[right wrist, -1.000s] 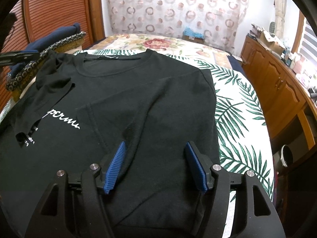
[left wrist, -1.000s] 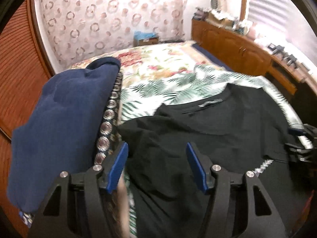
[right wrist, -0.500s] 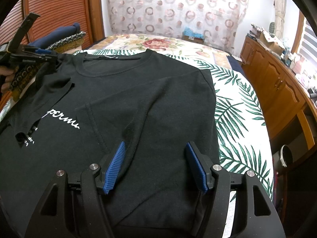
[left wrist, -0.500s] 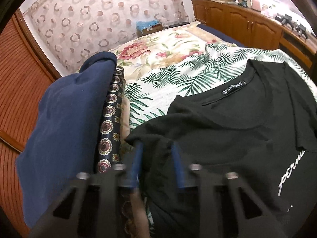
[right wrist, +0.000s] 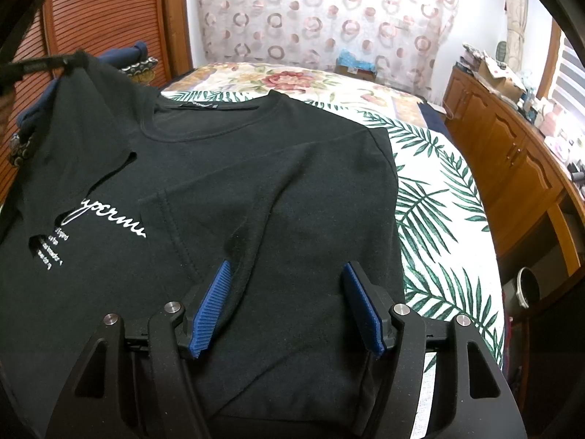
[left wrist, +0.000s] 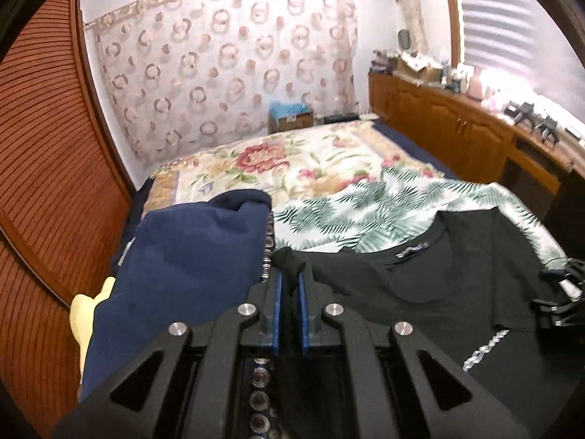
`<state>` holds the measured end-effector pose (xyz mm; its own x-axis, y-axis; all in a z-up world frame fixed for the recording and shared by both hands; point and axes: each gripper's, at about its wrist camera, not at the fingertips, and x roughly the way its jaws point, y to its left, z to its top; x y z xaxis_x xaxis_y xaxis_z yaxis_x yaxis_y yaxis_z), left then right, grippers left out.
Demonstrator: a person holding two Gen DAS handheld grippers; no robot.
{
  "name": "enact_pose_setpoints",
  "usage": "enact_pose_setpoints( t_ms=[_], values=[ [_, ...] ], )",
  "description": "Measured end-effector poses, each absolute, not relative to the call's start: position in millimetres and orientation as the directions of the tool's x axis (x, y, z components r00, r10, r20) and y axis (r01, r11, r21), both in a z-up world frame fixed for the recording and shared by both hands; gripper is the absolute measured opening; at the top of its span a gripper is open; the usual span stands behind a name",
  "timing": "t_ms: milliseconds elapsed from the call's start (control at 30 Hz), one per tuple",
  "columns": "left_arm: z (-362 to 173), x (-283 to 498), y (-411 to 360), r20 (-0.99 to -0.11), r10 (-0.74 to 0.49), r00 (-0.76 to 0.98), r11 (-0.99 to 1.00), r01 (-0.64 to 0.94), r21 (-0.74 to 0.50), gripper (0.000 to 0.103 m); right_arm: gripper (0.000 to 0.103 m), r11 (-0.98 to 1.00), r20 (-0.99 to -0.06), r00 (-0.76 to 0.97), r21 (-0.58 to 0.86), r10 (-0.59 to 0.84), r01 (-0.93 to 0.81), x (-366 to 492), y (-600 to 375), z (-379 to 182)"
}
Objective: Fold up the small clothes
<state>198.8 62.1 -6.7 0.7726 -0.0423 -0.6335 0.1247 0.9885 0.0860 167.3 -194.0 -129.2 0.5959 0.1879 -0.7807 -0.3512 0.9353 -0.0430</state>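
A black T-shirt [right wrist: 274, 168] with white script lies face up on the bed, its right side folded inward. My left gripper [left wrist: 289, 278] is shut on the left sleeve corner of the T-shirt [left wrist: 420, 292] and holds it raised off the bed. In the right wrist view that lifted sleeve forms a peak at the upper left, hanging from the left gripper [right wrist: 71, 62]. My right gripper [right wrist: 288, 269] stands open low over the folded right side of the shirt, with fabric beneath it and nothing pinched. The right gripper [left wrist: 559, 292] also shows at the far right of the left wrist view.
A folded navy garment [left wrist: 182, 256] lies on a patterned cloth [left wrist: 268, 241] just left of the shirt. The palm-leaf sheet [left wrist: 365, 205] covers the bed. A louvred wooden door [left wrist: 44, 183] stands at the left and wooden cabinets [right wrist: 512, 153] at the right, a bucket [right wrist: 528, 287] below them.
My left gripper went from open to shut on the shirt's left sleeve corner, then rose with it, so the sleeve now stands up. The right gripper has not moved.
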Motion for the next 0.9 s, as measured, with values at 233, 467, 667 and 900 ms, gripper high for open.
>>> enact_pose_setpoints(
  t_ms=[233,467,667,900],
  values=[
    [-7,167,54,-0.609,-0.117,0.785,0.983,0.181,0.044,0.006,0.067,0.937,-0.782,0.592,-0.034,0.192,-0.349,169,-197,-129],
    [-9,152,54,-0.595,-0.157,0.789,0.979,0.203,0.011,0.006,0.069,0.939,-0.784,0.591,-0.033,0.189,-0.343,170,-197,-130],
    [-9,136,51,-0.577,-0.189,0.795,0.974,0.225,-0.009,0.006,0.067,0.939,-0.738,0.647,-0.054,0.191,-0.339,168,-200,-108],
    [-13,134,51,-0.576,-0.204,0.792,0.973,0.229,-0.03,0.006,0.067,0.944,-0.721,0.681,-0.119,0.131,-0.308,218,-217,-81]
  ],
)
